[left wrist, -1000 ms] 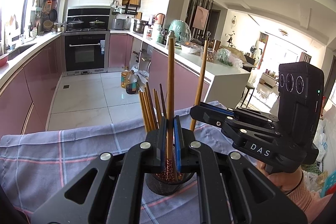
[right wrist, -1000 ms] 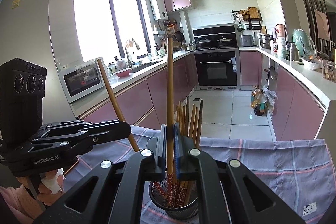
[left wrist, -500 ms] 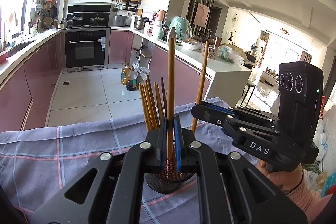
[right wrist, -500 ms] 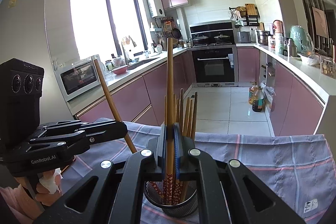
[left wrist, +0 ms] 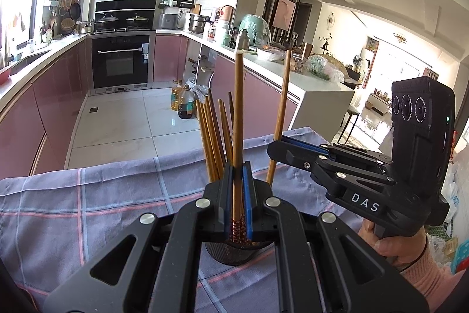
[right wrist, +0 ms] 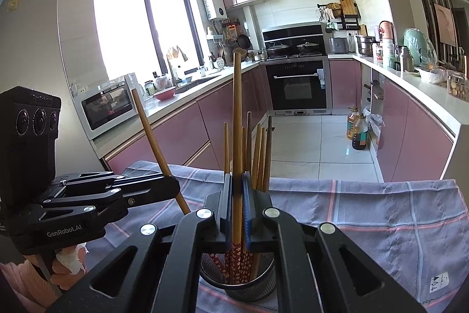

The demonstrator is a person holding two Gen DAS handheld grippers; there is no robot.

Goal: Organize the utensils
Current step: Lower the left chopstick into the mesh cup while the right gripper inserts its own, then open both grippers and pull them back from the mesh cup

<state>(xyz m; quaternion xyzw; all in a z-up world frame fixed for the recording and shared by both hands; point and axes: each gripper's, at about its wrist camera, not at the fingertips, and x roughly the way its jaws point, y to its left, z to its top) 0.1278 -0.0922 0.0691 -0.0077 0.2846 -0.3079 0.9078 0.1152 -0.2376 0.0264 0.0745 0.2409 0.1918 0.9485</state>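
- Writing: "DAS" on my right gripper (left wrist: 274,144) in the left view; "GenRobot.AI" on my left gripper (right wrist: 176,187) in the right view.
- My left gripper is clamped on one upright chopstick (left wrist: 238,119); its patterned end is over the holder (left wrist: 234,253).
- My right gripper is clamped on another chopstick (right wrist: 237,119), standing in the holder's mouth.
- The holder, dark mesh, sits on a checked cloth (left wrist: 88,201) with a loose bunch of chopsticks (left wrist: 212,134) inside.
- My own fingers block most of the holder in both views.
- Only the right view shows the microwave (right wrist: 107,109) and window; only the left shows the bright room past the counter.
- Oil bottles (left wrist: 183,104) stand on the floor.
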